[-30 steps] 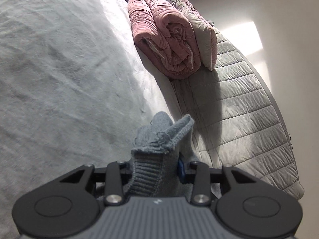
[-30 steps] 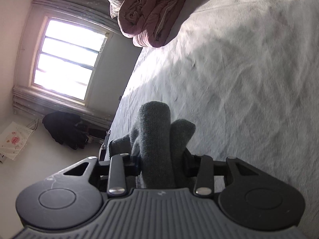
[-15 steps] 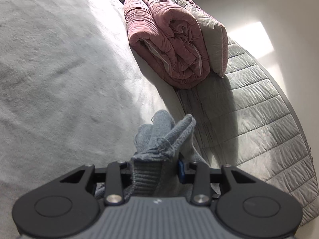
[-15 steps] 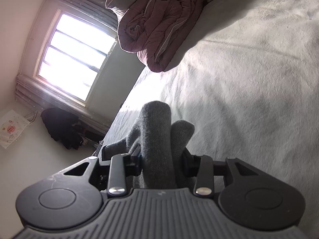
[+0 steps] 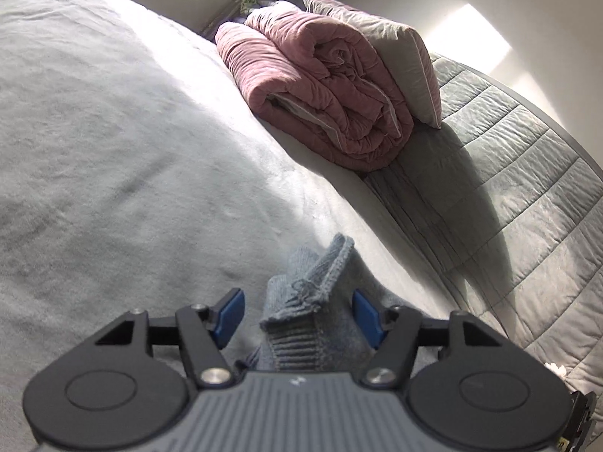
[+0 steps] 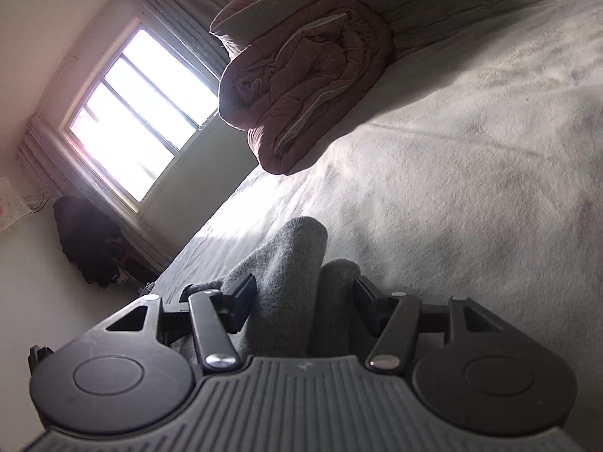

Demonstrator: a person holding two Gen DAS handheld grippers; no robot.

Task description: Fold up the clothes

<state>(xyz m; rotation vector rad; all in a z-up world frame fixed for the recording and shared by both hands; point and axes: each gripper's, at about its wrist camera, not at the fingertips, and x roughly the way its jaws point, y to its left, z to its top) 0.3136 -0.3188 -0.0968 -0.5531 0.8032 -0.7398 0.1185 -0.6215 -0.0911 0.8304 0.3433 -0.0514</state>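
A grey knitted garment [image 5: 309, 301] lies bunched between the fingers of my left gripper [image 5: 297, 314], whose blue pads [image 5: 228, 314] stand apart from the cloth, so the gripper is open. In the right wrist view the same grey knit [image 6: 290, 286] rises in two folds between the fingers of my right gripper [image 6: 301, 301], which is also open with gaps beside the cloth. Both grippers are low over the pale grey bed cover [image 5: 113, 173], which also shows in the right wrist view [image 6: 471, 196].
A rolled pink quilt [image 5: 324, 94] and a grey pillow [image 5: 392, 60] lie at the head of the bed against a quilted headboard [image 5: 520, 173]. The right wrist view shows the pink quilt [image 6: 309, 90], a bright window [image 6: 139, 113] and dark clothing [image 6: 90, 241] on the floor.
Both grippers were shut on the grey knit and have now opened, letting it go. Both have tilted, bringing the quilt and headboard more into view.
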